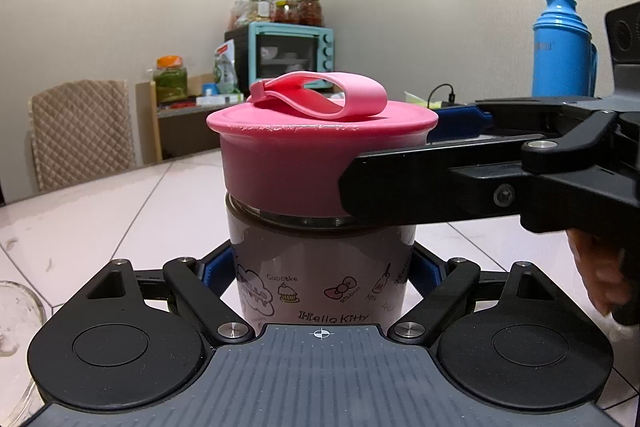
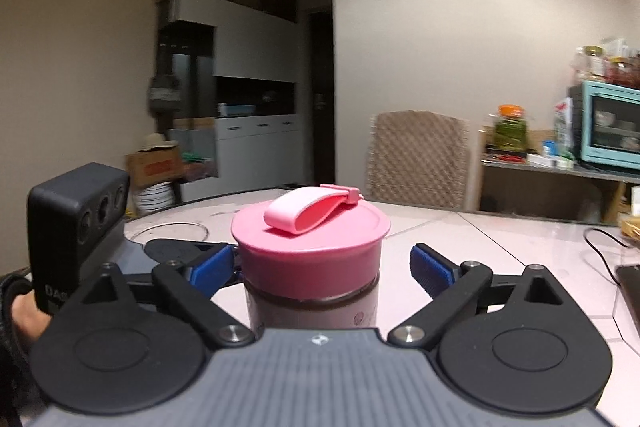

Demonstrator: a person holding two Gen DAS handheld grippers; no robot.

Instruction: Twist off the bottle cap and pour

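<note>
A Hello Kitty bottle point(image 1: 320, 267) with brown liquid stands upright on the white table. Its pink cap point(image 1: 288, 163) with a loop strap sits on the bottle. My left gripper point(image 1: 320, 275) is shut on the bottle's body, blue pads on both sides. My right gripper point(image 2: 324, 263) is open around the pink cap point(image 2: 310, 247), its blue pads point(image 2: 432, 269) a little off the sides. In the left wrist view the right gripper's finger point(image 1: 440, 183) reaches in from the right beside the cap.
A glass bowl point(image 1: 16, 327) sits at the left edge of the table point(image 1: 100, 211); its rim also shows in the right wrist view point(image 2: 172, 227). A blue thermos point(image 1: 560, 47) stands far right. A chair point(image 1: 80, 131) and a shelf with a teal oven point(image 1: 292, 55) stand behind.
</note>
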